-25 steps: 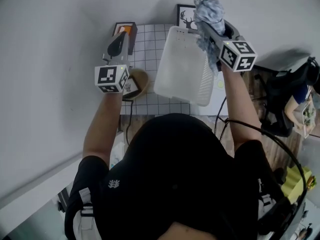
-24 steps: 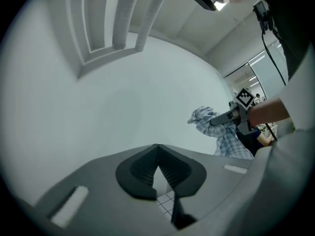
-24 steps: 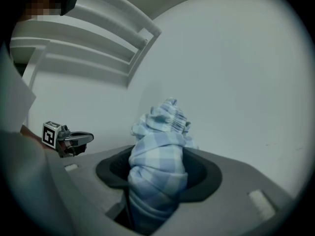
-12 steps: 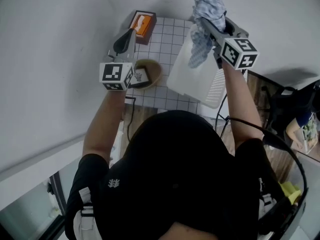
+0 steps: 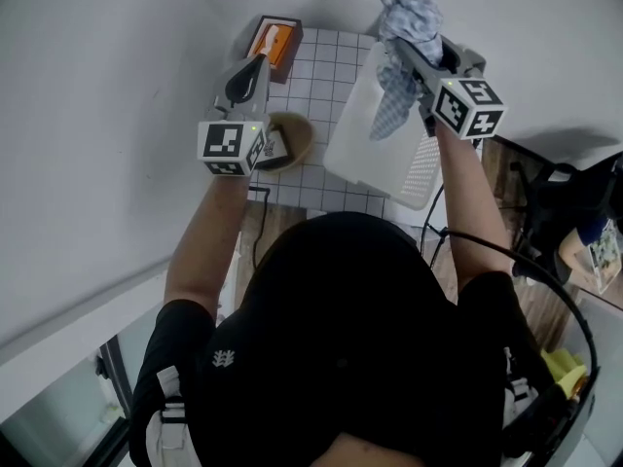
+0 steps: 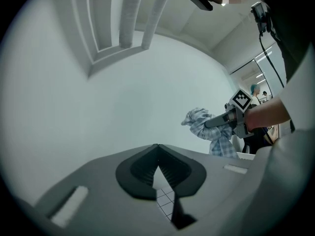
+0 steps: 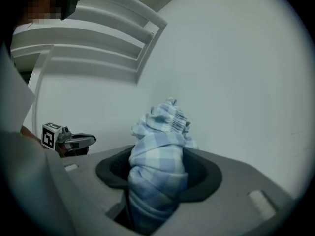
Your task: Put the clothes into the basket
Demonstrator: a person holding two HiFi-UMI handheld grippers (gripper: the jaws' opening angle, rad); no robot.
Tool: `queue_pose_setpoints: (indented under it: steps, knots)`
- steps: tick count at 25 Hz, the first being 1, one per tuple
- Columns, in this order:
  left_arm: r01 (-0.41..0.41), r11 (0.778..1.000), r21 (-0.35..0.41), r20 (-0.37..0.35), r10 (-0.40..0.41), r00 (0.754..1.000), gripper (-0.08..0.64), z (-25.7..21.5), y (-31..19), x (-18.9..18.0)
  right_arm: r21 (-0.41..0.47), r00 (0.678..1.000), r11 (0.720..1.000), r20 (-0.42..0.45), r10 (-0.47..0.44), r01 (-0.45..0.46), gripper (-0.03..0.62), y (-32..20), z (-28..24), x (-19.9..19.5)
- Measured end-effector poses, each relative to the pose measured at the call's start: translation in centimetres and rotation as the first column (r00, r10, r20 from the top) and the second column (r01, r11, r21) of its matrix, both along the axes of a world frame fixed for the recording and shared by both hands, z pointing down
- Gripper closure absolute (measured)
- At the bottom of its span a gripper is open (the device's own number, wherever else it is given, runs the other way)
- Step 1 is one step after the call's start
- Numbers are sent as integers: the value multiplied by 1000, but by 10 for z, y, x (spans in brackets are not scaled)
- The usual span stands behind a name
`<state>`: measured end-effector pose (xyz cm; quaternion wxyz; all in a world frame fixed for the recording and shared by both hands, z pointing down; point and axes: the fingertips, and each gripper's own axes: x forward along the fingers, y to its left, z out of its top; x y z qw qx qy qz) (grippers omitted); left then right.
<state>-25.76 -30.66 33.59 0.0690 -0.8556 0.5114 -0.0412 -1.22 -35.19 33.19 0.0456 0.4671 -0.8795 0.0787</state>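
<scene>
The right gripper (image 5: 414, 56) has its fingers clamped on a bunched blue checked cloth (image 5: 409, 17), held up at about one o'clock from the person. The cloth's loose tail dangles over the white basket (image 5: 423, 168) on the gridded tabletop (image 5: 321, 56). The left gripper (image 6: 157, 151), out at eleven o'clock above a wooden bowl (image 5: 297, 136), has its fingers together on nothing. This looks like the carry-and-drop step. Next, I'd say, lower the cloth inside the basket's walls, then part the fingers.
</scene>
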Motion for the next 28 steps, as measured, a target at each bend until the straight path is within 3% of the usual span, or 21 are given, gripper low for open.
queue_pose_setpoints:
  steps: [15, 28]
  knots:
    - [-63, 998, -19, -21, 63, 998, 554, 10, -13, 36, -31, 997, 996, 6, 81, -81, 342, 15, 20, 44]
    - [-70, 997, -21, -19, 70, 997, 554, 9, -12, 39, -47, 997, 996, 2, 76, -75, 342, 21, 30, 41]
